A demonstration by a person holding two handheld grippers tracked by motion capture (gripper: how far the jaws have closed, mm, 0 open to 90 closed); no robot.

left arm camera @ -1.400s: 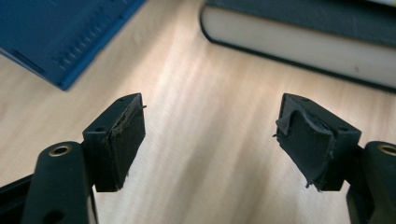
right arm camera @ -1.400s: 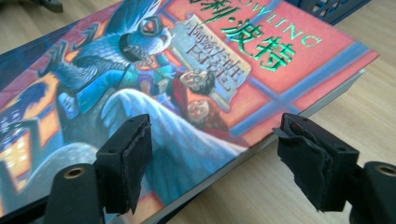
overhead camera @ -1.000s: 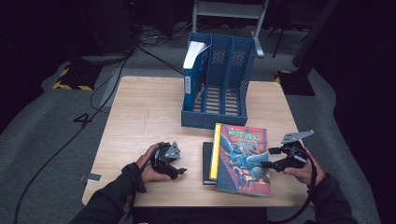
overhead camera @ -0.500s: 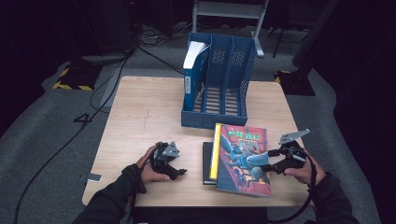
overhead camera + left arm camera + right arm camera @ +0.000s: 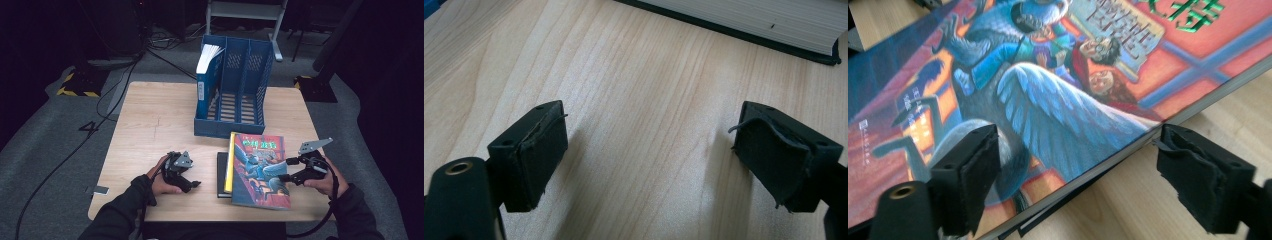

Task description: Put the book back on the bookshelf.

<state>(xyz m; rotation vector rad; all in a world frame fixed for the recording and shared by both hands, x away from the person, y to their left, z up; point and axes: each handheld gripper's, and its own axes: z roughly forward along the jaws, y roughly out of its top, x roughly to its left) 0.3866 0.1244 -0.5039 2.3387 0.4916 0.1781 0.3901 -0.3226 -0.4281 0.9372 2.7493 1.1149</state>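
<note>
The right gripper (image 5: pixel 286 170) straddles the right edge of a colourful illustrated paperback book (image 5: pixel 260 170), jaws wide and just closing slightly, pads not pressing it. The book lies flat, overlapping a black book (image 5: pixel 221 175) on the light wooden table (image 5: pixel 150 120). The left gripper (image 5: pixel 194 184) rests on bare wood, jaws just opened wide, empty. Behind stands a blue plastic file rack (image 5: pixel 240 95).
</note>
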